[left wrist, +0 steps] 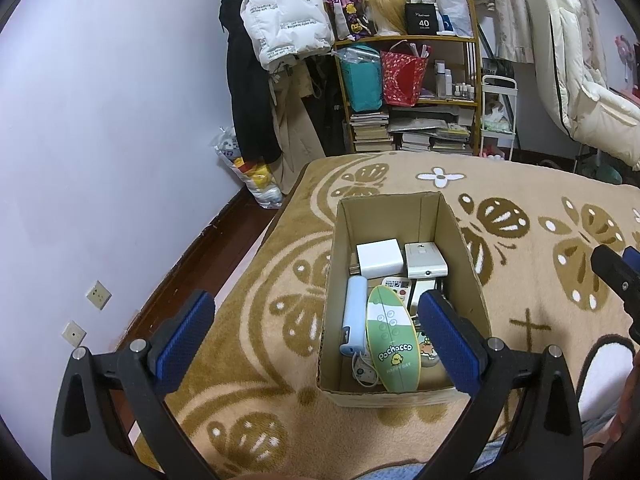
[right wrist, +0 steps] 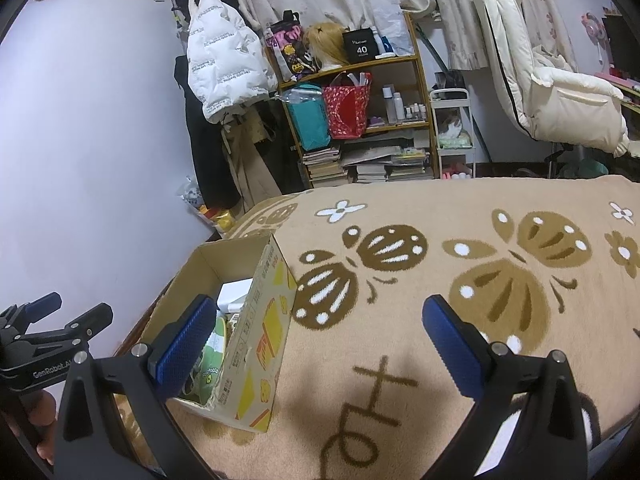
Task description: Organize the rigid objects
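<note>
An open cardboard box (left wrist: 468, 268) stands on a beige butterfly-patterned blanket (left wrist: 280, 280). Inside lie a green oval Pochacco item (left wrist: 394, 340), a light blue cylinder (left wrist: 354, 316), a white square box (left wrist: 379, 258), a white flat device (left wrist: 425, 260) and a remote (left wrist: 398, 284). My left gripper (left wrist: 316, 320) hangs open over the box's near left part, nothing between its pads. In the right wrist view the box (right wrist: 260, 344) sits at the lower left. My right gripper (right wrist: 316, 340) is open over the blanket (right wrist: 400, 312) just right of the box, empty. The other gripper (right wrist: 48, 332) shows at the left edge.
A bookshelf (left wrist: 412, 92) with bags, bottles and stacked books stands beyond the bed. Coats (left wrist: 280, 20) hang on the wall left of it. A white padded chair (left wrist: 580, 80) is at the right. Dark floor (left wrist: 192, 264) runs along the bed's left edge.
</note>
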{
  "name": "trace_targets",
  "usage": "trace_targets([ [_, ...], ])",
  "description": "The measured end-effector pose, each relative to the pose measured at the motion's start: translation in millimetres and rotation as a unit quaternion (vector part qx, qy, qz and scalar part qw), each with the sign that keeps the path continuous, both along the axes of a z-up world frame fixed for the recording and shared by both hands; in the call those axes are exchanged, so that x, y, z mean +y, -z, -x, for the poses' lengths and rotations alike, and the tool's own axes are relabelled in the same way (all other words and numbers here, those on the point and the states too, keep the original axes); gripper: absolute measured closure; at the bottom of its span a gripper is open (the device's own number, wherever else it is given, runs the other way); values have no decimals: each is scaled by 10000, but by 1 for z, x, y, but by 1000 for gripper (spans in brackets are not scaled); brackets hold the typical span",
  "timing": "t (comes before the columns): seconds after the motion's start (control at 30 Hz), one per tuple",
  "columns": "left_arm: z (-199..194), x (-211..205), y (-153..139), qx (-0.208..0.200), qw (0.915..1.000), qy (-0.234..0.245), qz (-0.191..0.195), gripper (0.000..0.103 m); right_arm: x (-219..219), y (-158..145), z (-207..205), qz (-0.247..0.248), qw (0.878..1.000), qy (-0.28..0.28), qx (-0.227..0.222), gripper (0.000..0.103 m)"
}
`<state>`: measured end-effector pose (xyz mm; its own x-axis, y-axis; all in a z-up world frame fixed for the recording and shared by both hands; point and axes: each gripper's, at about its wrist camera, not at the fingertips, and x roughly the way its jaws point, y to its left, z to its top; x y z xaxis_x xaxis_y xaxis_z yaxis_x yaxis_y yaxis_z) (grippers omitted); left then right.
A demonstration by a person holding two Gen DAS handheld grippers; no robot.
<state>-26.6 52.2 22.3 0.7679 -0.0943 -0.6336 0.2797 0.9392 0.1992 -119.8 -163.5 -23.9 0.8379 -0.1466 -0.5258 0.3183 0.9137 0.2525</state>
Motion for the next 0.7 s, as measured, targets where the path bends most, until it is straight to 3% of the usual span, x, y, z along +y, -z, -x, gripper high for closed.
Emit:
trace_targets([
  [0.7, 3, -3, 3, -15, 10000, 53, -65, 2, 4, 0, -3, -48, 10000, -22, 72, 0],
])
